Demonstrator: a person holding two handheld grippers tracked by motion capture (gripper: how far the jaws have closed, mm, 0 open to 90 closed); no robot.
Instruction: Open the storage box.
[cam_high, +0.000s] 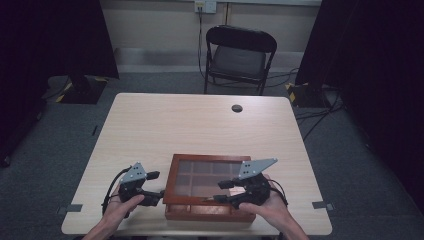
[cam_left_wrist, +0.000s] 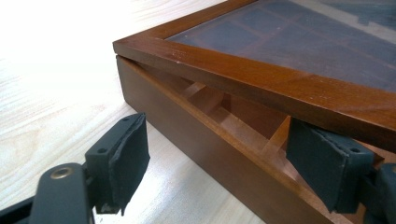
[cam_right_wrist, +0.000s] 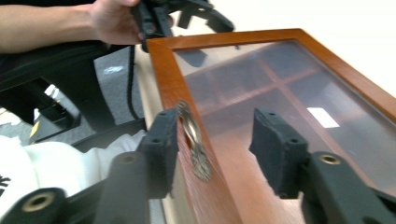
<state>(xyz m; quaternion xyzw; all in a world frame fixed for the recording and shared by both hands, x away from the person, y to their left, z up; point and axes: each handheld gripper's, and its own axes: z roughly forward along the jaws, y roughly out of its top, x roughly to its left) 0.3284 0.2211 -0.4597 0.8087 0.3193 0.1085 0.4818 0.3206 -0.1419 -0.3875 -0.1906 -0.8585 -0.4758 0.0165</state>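
A brown wooden box (cam_high: 207, 212) with a glass lid (cam_high: 173, 175) lies at the table's near edge. The lid (cam_left_wrist: 261, 79) is lifted a little at the front, showing dividers inside the box (cam_left_wrist: 187, 126). My left gripper (cam_high: 156, 186) is open at the box's left side. In the left gripper view, the left gripper (cam_left_wrist: 224, 158) has one jaw outside on the table and the other in the gap under the lid. My right gripper (cam_right_wrist: 215, 144) stands open astride the lid's front rail (cam_right_wrist: 168, 70), its left jaw against a metal clasp (cam_right_wrist: 194, 140). It sits over the box's front right (cam_high: 222, 191).
The light wooden table (cam_high: 200, 125) has a round cable hole (cam_high: 237, 108) near its far edge. A black folding chair (cam_high: 240, 55) stands behind the table. Dark curtains and cables flank the room. The person's other hand and the left gripper (cam_right_wrist: 187, 14) appear beyond the lid.
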